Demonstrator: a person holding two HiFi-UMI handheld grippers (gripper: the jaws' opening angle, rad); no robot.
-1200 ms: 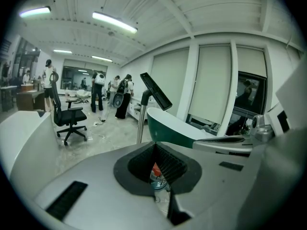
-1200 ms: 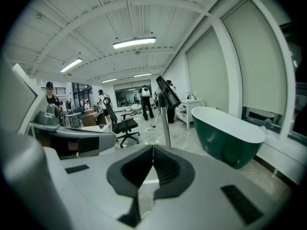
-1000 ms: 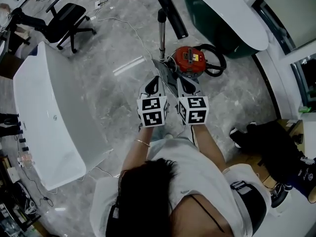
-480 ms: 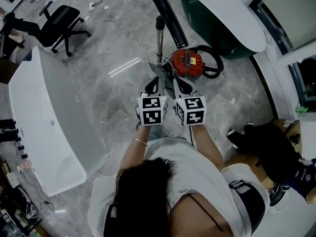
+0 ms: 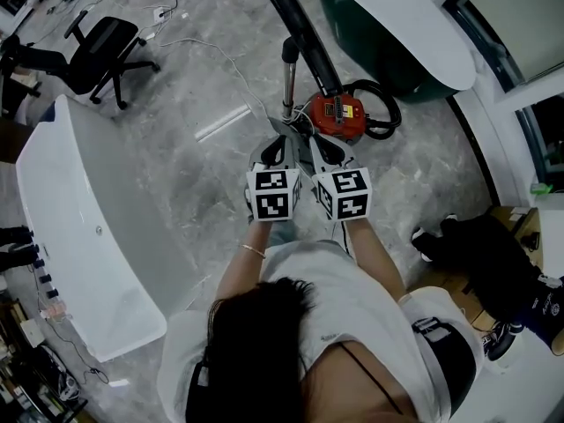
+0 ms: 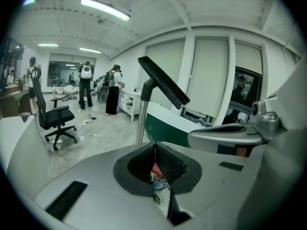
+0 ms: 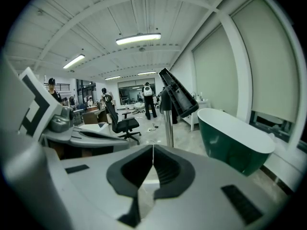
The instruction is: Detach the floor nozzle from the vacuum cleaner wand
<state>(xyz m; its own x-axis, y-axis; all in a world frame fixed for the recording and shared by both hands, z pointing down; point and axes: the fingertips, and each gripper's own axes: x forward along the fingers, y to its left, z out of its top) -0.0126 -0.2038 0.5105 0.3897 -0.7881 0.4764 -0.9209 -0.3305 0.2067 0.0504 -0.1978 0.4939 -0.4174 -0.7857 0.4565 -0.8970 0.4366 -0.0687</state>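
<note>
The red vacuum canister sits on the grey floor. Its metal wand stands upright beside it, with the black floor nozzle tilted at its top end. In the left gripper view the floor nozzle and wand rise just ahead. In the right gripper view the floor nozzle and wand also stand ahead. My left gripper and right gripper are held side by side just short of the canister. The left gripper and the right gripper are both shut and hold nothing.
A white bathtub lies on the left and a green one at the upper right. A black hose loops beside the canister. An office chair, floor cables and black bags lie around. People stand far off.
Both grippers have edged a little closer to the vacuum, still side by side. Their jaws have stayed shut and nothing has been touched.
</note>
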